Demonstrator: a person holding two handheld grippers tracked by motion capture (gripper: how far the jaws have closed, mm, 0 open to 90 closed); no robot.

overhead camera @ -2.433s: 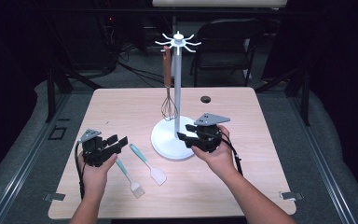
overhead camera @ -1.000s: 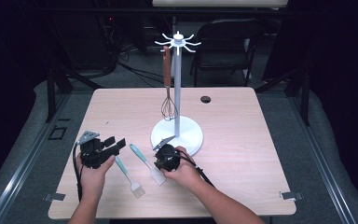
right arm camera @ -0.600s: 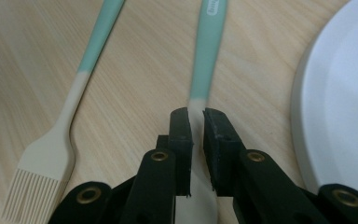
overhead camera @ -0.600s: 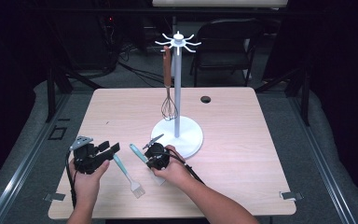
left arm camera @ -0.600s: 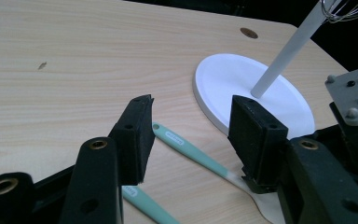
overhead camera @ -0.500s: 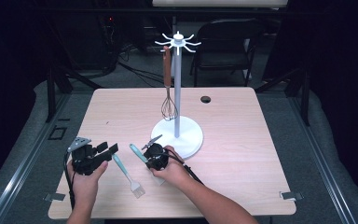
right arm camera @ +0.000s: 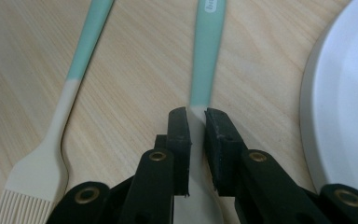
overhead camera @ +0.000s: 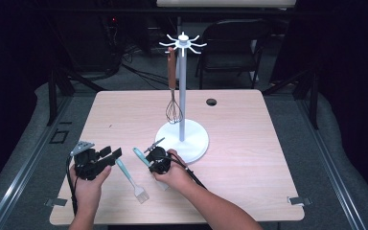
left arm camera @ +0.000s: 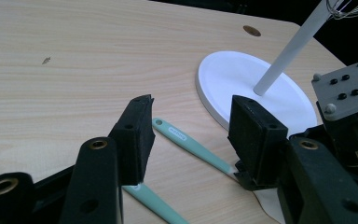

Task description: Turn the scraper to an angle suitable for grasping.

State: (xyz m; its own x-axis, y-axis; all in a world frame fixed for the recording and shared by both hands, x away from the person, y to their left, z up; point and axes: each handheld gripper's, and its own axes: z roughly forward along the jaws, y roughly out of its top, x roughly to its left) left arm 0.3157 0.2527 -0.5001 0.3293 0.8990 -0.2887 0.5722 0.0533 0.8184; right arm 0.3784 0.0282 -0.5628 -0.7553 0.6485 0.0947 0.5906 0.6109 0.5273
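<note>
Two mint-handled utensils lie side by side on the worktop point(overhead camera: 278, 143), near its front edge and left of centre. One is a spatula point(right arm camera: 208, 51) whose pale neck sits between the jaws of the right tool point(right arm camera: 196, 116); the jaws stand narrowly apart around that neck, close on each side, and whether the pads actually press on it cannot be told from the right gripper view. They have just been opening a touch. The other is a pastry brush point(right arm camera: 70, 100), lying just left of the spatula in that view, its handles running roughly parallel to it and its bristles toward the front edge.

In the high view the right tool point(overhead camera: 154, 160) rests low over the spatula, just beside the front-left rim of the white stand base point(overhead camera: 191, 143). A thin strip of bare wood separates the spatula handle from that rim. The left tool point(overhead camera: 111, 154) sits farther left, close to the front-left corner region of the worktop, with its jaws spread wide and nothing between the pads; in the left gripper view point(left arm camera: 191, 135) the spatula handle point(left arm camera: 191, 147) lies on the wood beyond them.

A pole rises from the base to a ring of hooks, and a whisk point(overhead camera: 173, 103) with a brown handle hangs from one hook, its wires just above the wood behind the base. The right half and the back of the worktop are open wood apart from a small dark hole point(overhead camera: 211, 102) near the far edge.
</note>
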